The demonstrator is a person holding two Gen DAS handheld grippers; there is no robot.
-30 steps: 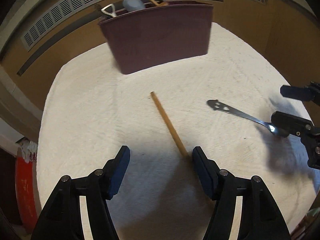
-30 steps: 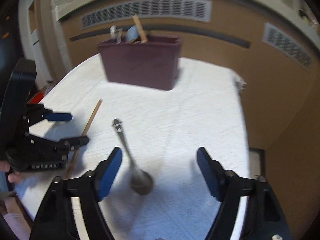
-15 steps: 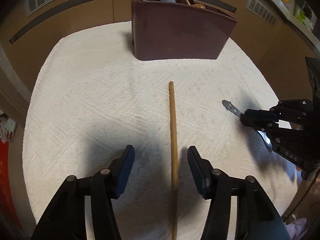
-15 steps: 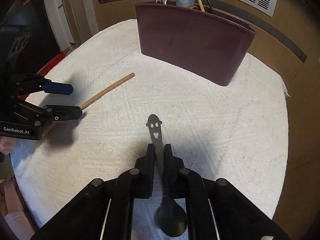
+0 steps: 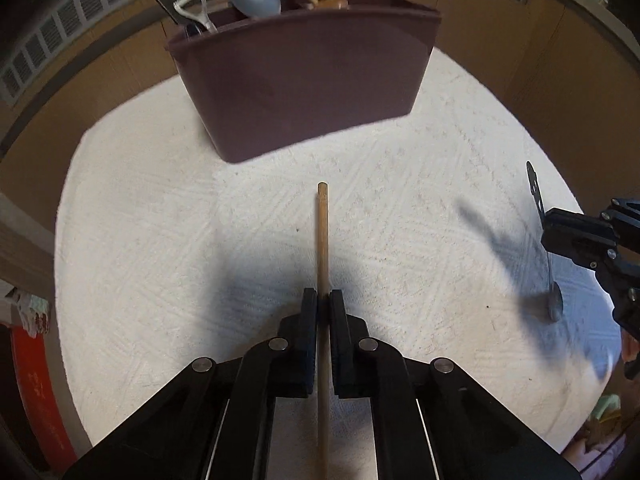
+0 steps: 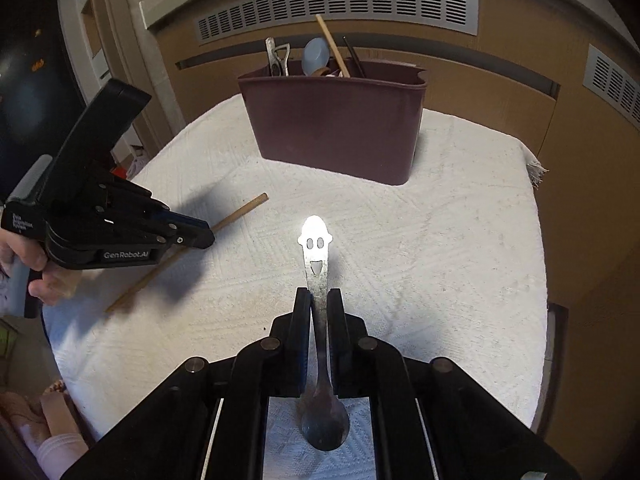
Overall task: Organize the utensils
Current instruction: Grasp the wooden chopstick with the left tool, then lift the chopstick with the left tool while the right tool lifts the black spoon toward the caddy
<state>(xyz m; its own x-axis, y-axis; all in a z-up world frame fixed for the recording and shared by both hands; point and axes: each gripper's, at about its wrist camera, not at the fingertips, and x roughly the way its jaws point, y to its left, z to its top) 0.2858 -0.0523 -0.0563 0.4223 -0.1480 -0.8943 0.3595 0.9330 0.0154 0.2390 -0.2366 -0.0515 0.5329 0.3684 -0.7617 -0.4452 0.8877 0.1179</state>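
A thin wooden stick (image 5: 322,232) runs straight out between the pads of my left gripper (image 5: 323,294), whose jaws are closing tight on it; its far tip points at the dark maroon utensil holder (image 5: 304,80). My right gripper (image 6: 319,294) is shut on the handle of a metal spoon (image 6: 316,240) with a smiley face cut in its end; the bowl hangs below the jaws. In the left wrist view the spoon (image 5: 535,192) casts a shadow apart from itself on the cloth. The holder (image 6: 336,128) stands at the back with several utensils in it.
A white textured cloth (image 6: 440,240) covers the round table, whose edge drops off on all sides. Brown wall panels with vent grilles (image 6: 336,4) rise close behind the holder. A person's hand (image 6: 24,256) grips the left tool. Something red (image 5: 32,380) sits low at the left.
Both grippers went from wide open to shut: the right on the spoon handle first, the left on the stick last. The left one swung to line up with the stick.
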